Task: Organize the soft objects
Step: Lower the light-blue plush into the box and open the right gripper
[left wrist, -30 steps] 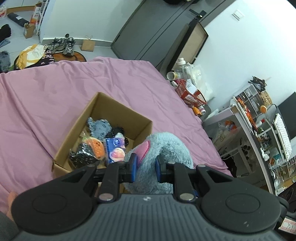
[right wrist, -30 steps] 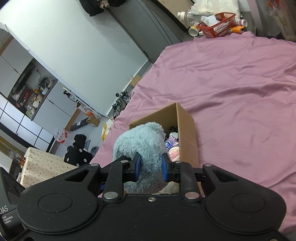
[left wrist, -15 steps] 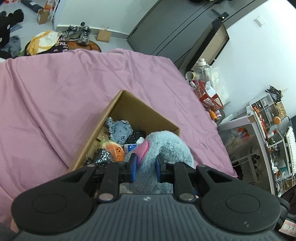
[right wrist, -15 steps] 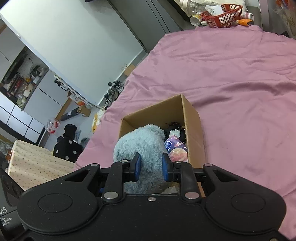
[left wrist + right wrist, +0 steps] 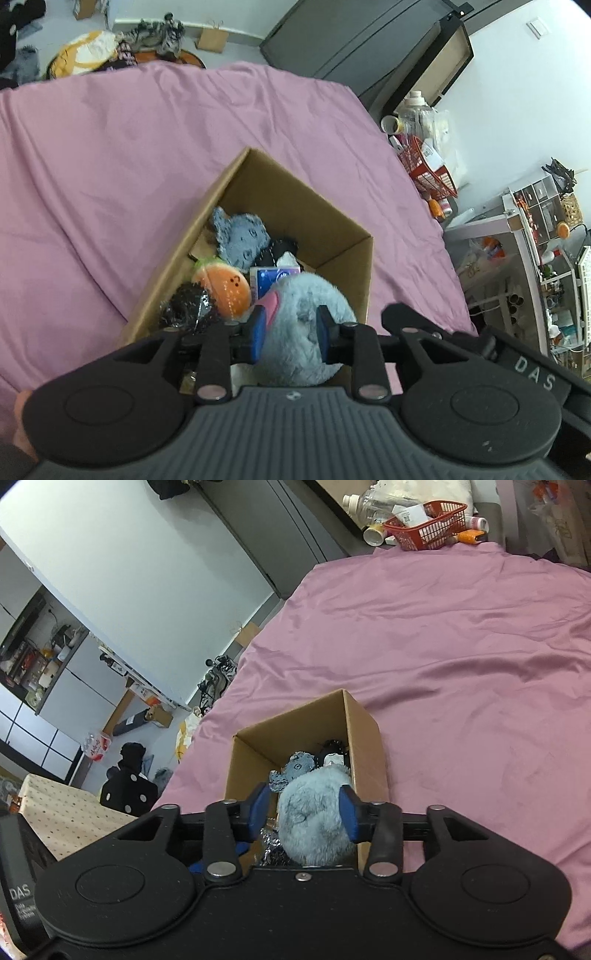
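A fluffy blue-grey plush toy (image 5: 299, 325) with a pink patch sits at the near end of an open cardboard box (image 5: 295, 199) on the pink bedsheet. My left gripper (image 5: 290, 334) is open, its blue pads on either side of the plush. My right gripper (image 5: 303, 810) is also open, its jaws wide around the same plush (image 5: 314, 812) above the box (image 5: 365, 738). In the box lie a grey plush (image 5: 240, 240), an orange plush (image 5: 225, 288), a blue packet (image 5: 273, 277) and a dark shiny item (image 5: 184, 306).
The pink bedsheet (image 5: 110, 166) spreads all round the box. A red basket (image 5: 424, 524) with bottles stands past the bed's far edge. Shelves and clutter (image 5: 535, 240) stand to the right of the bed. Bags and shoes lie on the floor beyond.
Both grippers have opened from their grip on the blue-grey plush, which has come down into the near end of the box. Both cameras have moved closer over the box.
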Action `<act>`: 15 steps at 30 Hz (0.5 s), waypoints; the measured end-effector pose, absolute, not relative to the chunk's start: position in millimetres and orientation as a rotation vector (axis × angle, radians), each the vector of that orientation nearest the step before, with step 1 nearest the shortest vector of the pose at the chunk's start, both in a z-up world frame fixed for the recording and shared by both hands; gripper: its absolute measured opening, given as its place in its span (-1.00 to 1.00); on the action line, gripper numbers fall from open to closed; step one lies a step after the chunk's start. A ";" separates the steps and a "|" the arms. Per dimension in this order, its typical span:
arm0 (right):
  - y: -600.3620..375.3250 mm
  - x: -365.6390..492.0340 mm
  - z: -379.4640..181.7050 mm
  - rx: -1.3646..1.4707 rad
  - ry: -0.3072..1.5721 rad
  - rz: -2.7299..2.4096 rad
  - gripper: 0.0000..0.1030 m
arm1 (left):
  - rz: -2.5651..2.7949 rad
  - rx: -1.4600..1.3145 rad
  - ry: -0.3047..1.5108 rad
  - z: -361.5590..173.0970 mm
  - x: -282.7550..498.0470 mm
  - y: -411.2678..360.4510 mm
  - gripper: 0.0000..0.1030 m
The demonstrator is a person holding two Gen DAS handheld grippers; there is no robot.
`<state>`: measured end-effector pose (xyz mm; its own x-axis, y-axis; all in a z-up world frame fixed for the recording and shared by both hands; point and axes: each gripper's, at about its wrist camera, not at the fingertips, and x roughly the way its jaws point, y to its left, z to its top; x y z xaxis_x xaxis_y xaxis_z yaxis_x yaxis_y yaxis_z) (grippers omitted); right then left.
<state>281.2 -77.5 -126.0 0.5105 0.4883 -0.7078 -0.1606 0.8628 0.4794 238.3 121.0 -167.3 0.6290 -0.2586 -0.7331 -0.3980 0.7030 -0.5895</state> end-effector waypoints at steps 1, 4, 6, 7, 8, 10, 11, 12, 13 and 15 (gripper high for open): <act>-78.3 280.3 -124.4 0.380 0.960 0.402 -0.17 | 0.096 -0.810 0.908 -163.2 236.9 121.1 -0.39; -83.6 271.5 -118.0 0.395 0.958 0.408 -0.13 | 0.102 -0.794 0.903 -151.0 231.3 120.9 -0.18; -87.0 267.0 -113.6 0.394 0.954 0.408 0.05 | 0.109 -0.766 0.899 -141.2 226.0 119.1 -0.09; -89.3 263.1 -110.6 0.389 0.947 0.404 0.14 | 0.112 -0.751 0.898 -136.1 223.5 117.7 -0.08; -91.8 259.5 -107.1 0.383 0.937 0.399 0.19 | 0.115 -0.739 0.898 -131.4 220.6 116.7 -0.02; -98.2 252.9 -100.0 0.387 0.919 0.400 0.28 | 0.118 -0.715 0.895 -121.6 213.4 114.6 0.19; -101.2 250.5 -97.0 0.390 0.912 0.402 0.38 | 0.124 -0.700 0.892 -117.1 210.4 113.3 0.30; -104.3 248.1 -93.7 0.390 0.907 0.403 0.44 | 0.131 -0.679 0.889 -111.5 206.4 111.7 0.35; -107.1 245.0 -89.7 0.385 0.902 0.403 0.58 | 0.136 -0.664 0.888 -107.7 203.2 110.7 0.37; -111.6 240.0 -83.2 0.376 0.896 0.410 0.72 | 0.142 -0.640 0.888 -98.7 196.6 108.7 0.40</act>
<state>240.0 -111.6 -83.2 0.5583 0.4913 -0.6686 -0.1847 0.8592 0.4771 196.6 108.7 -98.7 0.6352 -0.1419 -0.7592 -0.3709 0.8062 -0.4610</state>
